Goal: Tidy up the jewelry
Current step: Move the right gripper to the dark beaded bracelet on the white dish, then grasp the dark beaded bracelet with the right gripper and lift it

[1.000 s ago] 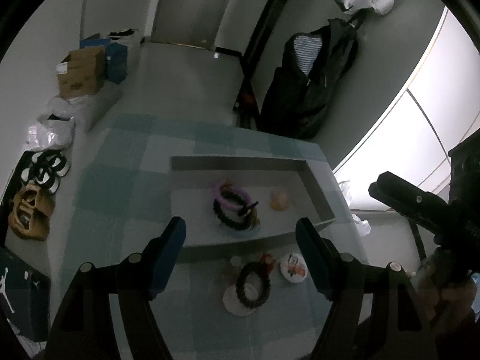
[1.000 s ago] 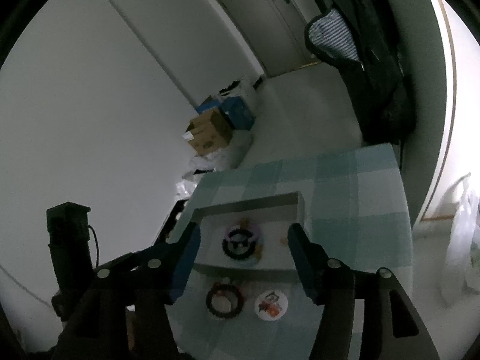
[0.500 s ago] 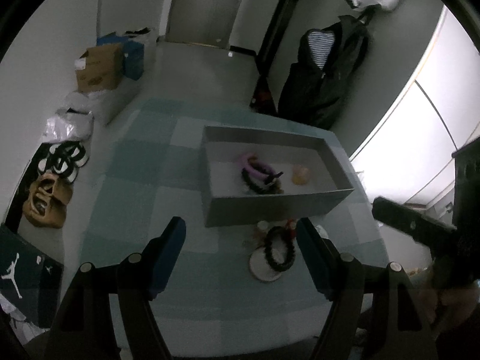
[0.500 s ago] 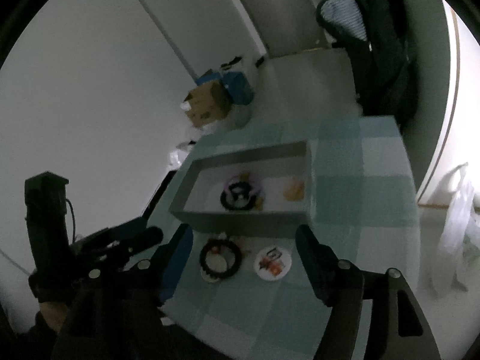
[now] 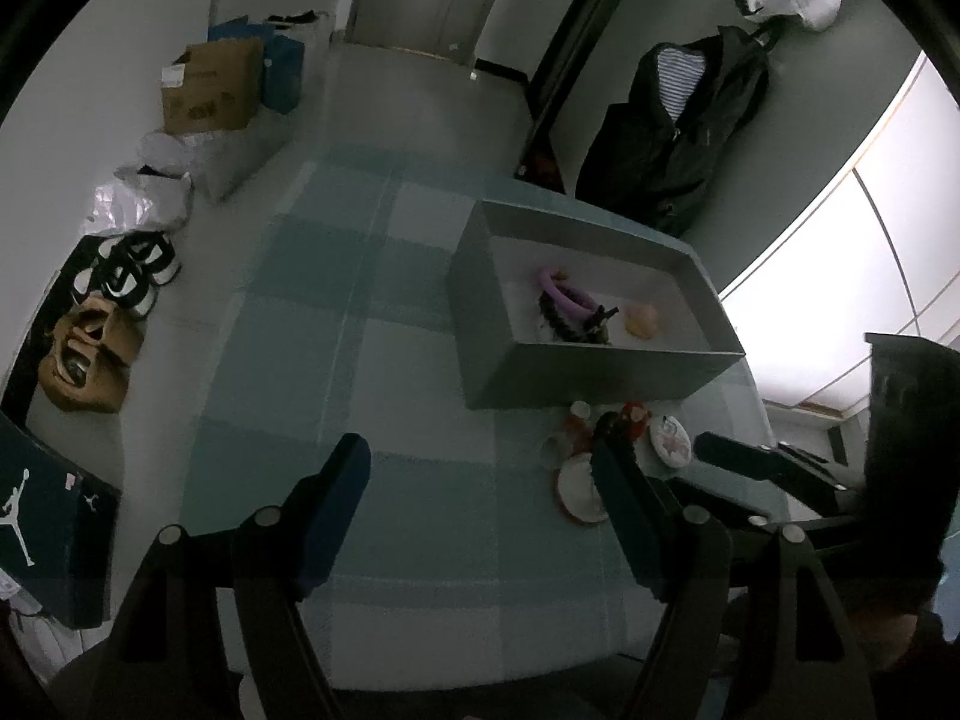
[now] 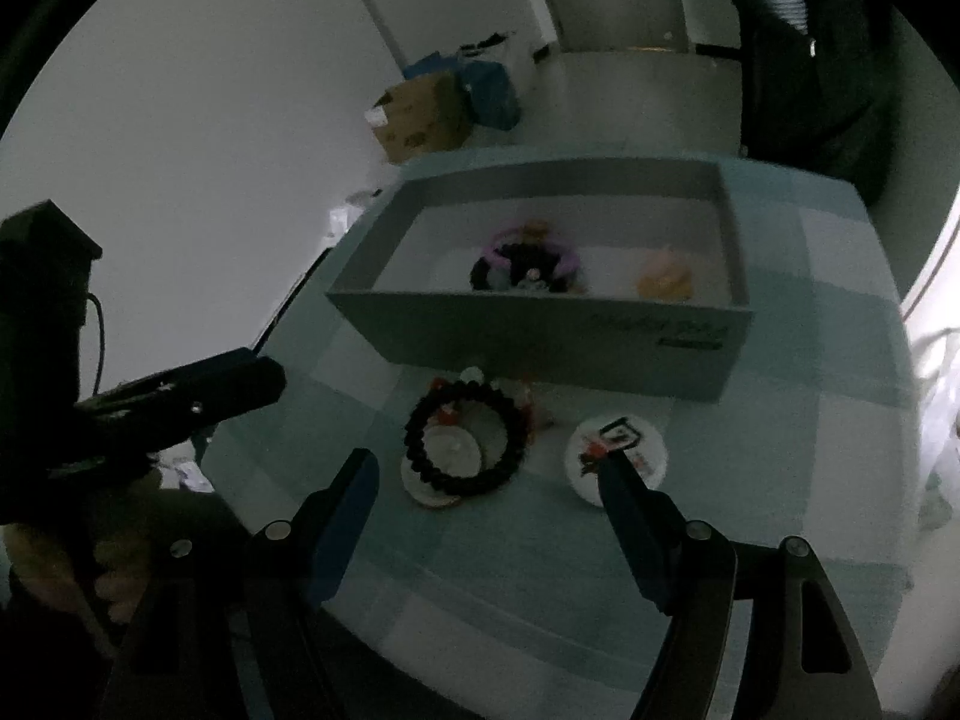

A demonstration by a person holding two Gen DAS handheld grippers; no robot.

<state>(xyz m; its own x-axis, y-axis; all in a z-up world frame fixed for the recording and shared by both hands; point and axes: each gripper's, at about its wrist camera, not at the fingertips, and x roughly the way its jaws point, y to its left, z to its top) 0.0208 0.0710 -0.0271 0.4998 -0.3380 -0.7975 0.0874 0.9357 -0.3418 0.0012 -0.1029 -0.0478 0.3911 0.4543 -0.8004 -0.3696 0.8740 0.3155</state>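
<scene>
A grey open box (image 6: pixel 540 348) stands on the checked tablecloth; it also shows in the left wrist view (image 5: pixel 600 372). Inside lie a purple bracelet (image 5: pixel 564 294), a dark beaded bracelet (image 6: pixel 516 276) and an orange piece (image 6: pixel 666 279). In front of the box a black beaded bracelet (image 6: pixel 465 441) lies over a small white disc, beside a round white badge (image 6: pixel 618 459). My right gripper (image 6: pixel 486 480) is open just in front of the bracelet. My left gripper (image 5: pixel 480 474) is open and empty over the cloth, left of these pieces.
The table's near edge (image 5: pixel 420 648) is close below both grippers. On the floor to the left are a cardboard box (image 5: pixel 210 90), plastic bags, shoes (image 5: pixel 129 267) and a brown bag. A black jacket (image 5: pixel 678 138) hangs behind the table.
Both grippers have pulled back and lowered toward the table's near side. The box's front wall now hides part of its inside. Both stay open and empty.
</scene>
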